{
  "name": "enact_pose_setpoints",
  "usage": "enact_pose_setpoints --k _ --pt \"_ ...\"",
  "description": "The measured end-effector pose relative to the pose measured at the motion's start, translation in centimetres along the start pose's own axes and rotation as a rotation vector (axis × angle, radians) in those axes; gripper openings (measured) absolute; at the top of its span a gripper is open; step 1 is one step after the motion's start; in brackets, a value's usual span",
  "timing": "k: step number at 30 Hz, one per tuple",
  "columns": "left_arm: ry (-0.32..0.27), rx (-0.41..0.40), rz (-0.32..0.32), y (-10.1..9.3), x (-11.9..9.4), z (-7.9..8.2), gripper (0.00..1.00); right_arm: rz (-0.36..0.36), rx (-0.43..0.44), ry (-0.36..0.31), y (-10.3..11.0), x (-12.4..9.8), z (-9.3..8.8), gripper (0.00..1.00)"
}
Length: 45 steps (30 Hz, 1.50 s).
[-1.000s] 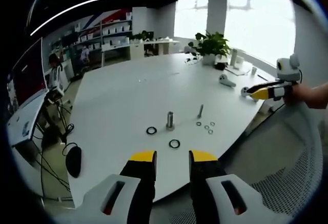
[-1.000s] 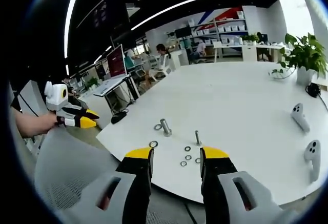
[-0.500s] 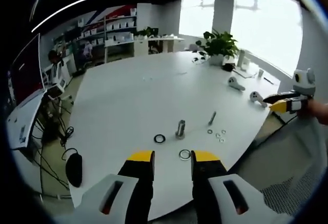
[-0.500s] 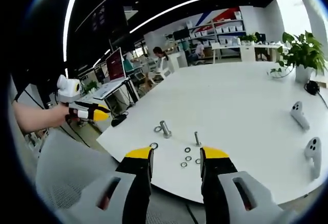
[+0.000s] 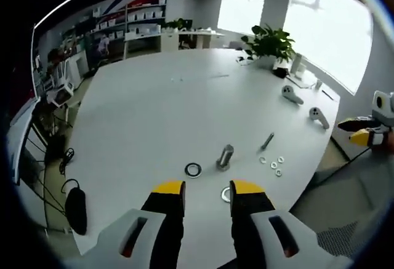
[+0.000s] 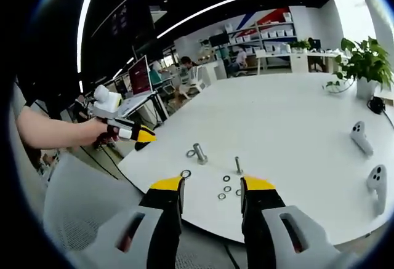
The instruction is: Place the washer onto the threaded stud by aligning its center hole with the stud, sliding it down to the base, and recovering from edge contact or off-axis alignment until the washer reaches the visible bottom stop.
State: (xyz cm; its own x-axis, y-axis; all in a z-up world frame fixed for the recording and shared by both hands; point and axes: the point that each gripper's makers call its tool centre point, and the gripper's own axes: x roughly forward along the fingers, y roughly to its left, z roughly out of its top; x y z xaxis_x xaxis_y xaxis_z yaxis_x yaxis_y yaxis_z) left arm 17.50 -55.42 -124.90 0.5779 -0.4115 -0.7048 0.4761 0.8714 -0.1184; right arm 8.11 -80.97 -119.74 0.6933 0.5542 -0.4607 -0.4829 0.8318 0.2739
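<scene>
A short metal threaded stud (image 5: 225, 157) stands upright on the white table (image 5: 154, 109). A dark-rimmed washer (image 5: 193, 170) lies flat just left of it. A second washer (image 5: 225, 193) lies nearer, partly behind one jaw. My left gripper (image 5: 207, 189) hovers over the table edge, open and holding nothing. In the right gripper view the stud (image 6: 199, 152) has one washer (image 6: 189, 153) beside it and another washer (image 6: 184, 173) nearer. My right gripper (image 6: 212, 186) is open and holds nothing, back from the edge. A hand holds the left gripper (image 6: 126, 130) at the left.
A thin bolt (image 5: 267, 141) stands right of the stud with several small washers (image 5: 273, 161) around it. Two white controllers (image 5: 292, 94) (image 5: 319, 116) and a potted plant (image 5: 271, 41) sit further back. The right gripper (image 5: 369, 135) shows at the right edge. A mesh chair (image 6: 80, 220) is below.
My left gripper has come forward over the table edge, so the stud and washers are closer. In the right gripper view it has moved rightward to the table. The right gripper has barely moved.
</scene>
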Motion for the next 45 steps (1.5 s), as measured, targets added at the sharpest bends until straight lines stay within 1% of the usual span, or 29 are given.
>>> enact_pose_setpoints --k 4,7,8,13,20,25,27,28,30,32,34,35,36,37,38,41,43,45 --pt "0.047 -0.014 -0.009 0.7 1.7 -0.1 0.27 0.005 -0.008 0.012 0.1 0.1 -0.2 0.39" --pt "0.071 0.005 -0.008 0.9 3.0 -0.1 0.27 0.008 -0.011 0.011 0.2 0.1 -0.1 0.39" --pt "0.095 0.016 -0.01 0.9 3.5 -0.4 0.27 0.009 -0.011 0.01 0.2 0.1 -0.1 0.39" --pt "0.173 0.046 -0.021 1.1 5.8 -1.3 0.28 0.017 -0.015 0.018 0.4 0.2 -0.3 0.39" --pt "0.24 0.05 -0.024 1.3 8.1 -2.1 0.28 0.015 -0.015 0.018 0.4 0.2 -0.3 0.39" --pt "0.258 0.007 -0.016 1.8 9.8 -2.5 0.28 0.011 -0.014 0.022 0.2 0.2 -0.3 0.38" --pt "0.28 0.004 -0.009 2.2 10.3 -2.9 0.28 0.008 -0.012 0.02 0.1 0.1 -0.3 0.38" --pt "0.286 0.009 -0.005 2.3 10.5 -3.0 0.28 0.006 -0.011 0.02 0.1 0.1 -0.3 0.38" --pt "0.314 0.056 -0.003 2.6 11.0 -3.3 0.28 0.006 -0.009 0.02 0.1 0.1 -0.3 0.37" --pt "0.325 0.088 -0.011 2.5 11.6 -3.1 0.28 0.008 -0.01 0.023 0.1 0.2 -0.3 0.37" --pt "0.331 0.097 -0.016 2.4 12.1 -3.0 0.29 0.012 -0.012 0.024 0.2 0.2 -0.3 0.36" --pt "0.343 0.112 -0.02 2.3 12.4 -2.9 0.29 0.012 -0.013 0.023 0.1 0.2 -0.3 0.36" --pt "0.356 0.147 -0.02 2.3 12.6 -2.9 0.29 0.011 -0.013 0.021 0.1 0.2 -0.3 0.36" --pt "0.362 0.164 -0.019 2.3 12.6 -2.9 0.29 0.009 -0.007 0.018 0.0 0.2 -0.2 0.36" --pt "0.385 0.198 -0.022 2.3 12.8 -3.1 0.29 0.007 -0.005 0.016 0.0 0.2 -0.2 0.36" --pt "0.427 0.215 -0.021 2.4 13.2 -3.6 0.28 0.005 -0.001 0.013 -0.1 0.1 -0.2 0.36" --pt "0.426 0.211 -0.024 2.4 13.4 -3.4 0.27 0.005 -0.001 0.013 -0.1 0.1 -0.2 0.36" --pt "0.433 0.226 -0.021 2.4 13.4 -3.2 0.25 0.005 0.003 0.008 -0.1 0.1 0.0 0.36"
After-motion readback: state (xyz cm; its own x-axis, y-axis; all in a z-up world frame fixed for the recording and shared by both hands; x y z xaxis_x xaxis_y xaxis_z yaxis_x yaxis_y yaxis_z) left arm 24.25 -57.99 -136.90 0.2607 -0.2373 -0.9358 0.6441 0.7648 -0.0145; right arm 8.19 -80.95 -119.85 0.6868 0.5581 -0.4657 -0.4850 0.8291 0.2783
